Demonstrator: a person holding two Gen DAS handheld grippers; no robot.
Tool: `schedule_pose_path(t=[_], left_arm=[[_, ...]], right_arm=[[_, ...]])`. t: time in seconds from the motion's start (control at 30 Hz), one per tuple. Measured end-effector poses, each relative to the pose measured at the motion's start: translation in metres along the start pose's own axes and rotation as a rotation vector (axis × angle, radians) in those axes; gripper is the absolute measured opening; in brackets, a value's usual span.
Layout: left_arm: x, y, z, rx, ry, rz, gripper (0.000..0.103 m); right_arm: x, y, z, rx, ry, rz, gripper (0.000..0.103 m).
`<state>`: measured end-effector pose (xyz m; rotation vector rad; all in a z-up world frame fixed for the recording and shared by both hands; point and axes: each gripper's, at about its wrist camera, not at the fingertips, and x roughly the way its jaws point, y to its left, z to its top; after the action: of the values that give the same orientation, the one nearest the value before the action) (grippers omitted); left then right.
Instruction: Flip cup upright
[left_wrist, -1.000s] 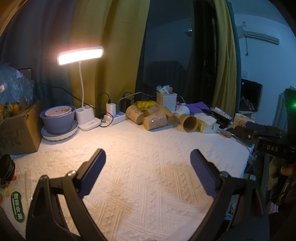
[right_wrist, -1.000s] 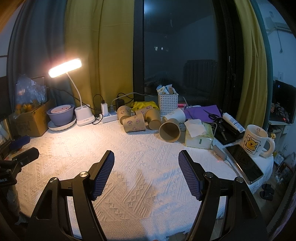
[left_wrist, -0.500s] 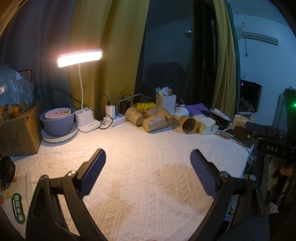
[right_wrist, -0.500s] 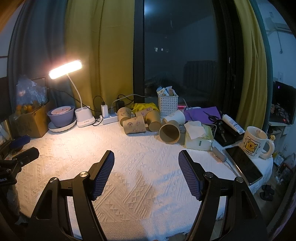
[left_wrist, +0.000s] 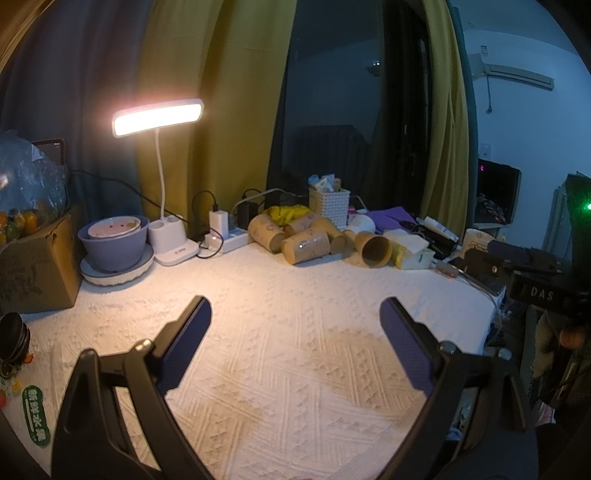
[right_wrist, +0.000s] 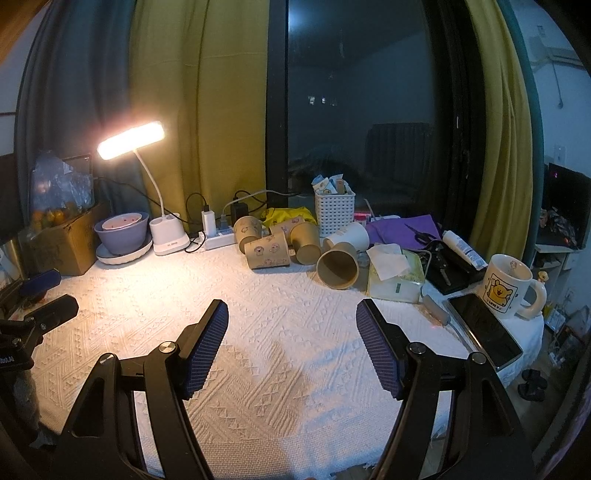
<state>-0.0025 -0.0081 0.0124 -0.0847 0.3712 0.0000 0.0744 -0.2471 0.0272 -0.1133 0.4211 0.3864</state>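
Right wrist view shows the nearest cup (right_wrist: 338, 268) on its side at the tabletop's (right_wrist: 288, 325) far edge, mouth toward the camera, beside the tissue box (right_wrist: 397, 280). It lies ahead and slightly right of the right claw (right_wrist: 291, 317), which gapes empty. The left claw (left_wrist: 295, 315), equally spread, sits farther off. Cups behind overlap confusingly.

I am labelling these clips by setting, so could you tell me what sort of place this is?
Most likely a room in a home at night, perhaps a bedroom: a clothed table by a dark window with yellow curtains, a lit desk lamp, and personal clutter such as a cartoon mug beside tipped paper cups.
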Motion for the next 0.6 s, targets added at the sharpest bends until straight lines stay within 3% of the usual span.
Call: schedule_pose_path(t=[0.43,0.6], left_arm=[[0.004,-0.001,0.000,0.000,0.010,-0.004,0.094],[0.022,-0.004,0.004,0.009,0.039,-0.022,0.094]], right_arm=[[0.001,-0.001,0.002,0.000,-0.001,0.000,0.075],[0.007,-0.003,0.004,-0.005,0.009,0.000,0.075]])
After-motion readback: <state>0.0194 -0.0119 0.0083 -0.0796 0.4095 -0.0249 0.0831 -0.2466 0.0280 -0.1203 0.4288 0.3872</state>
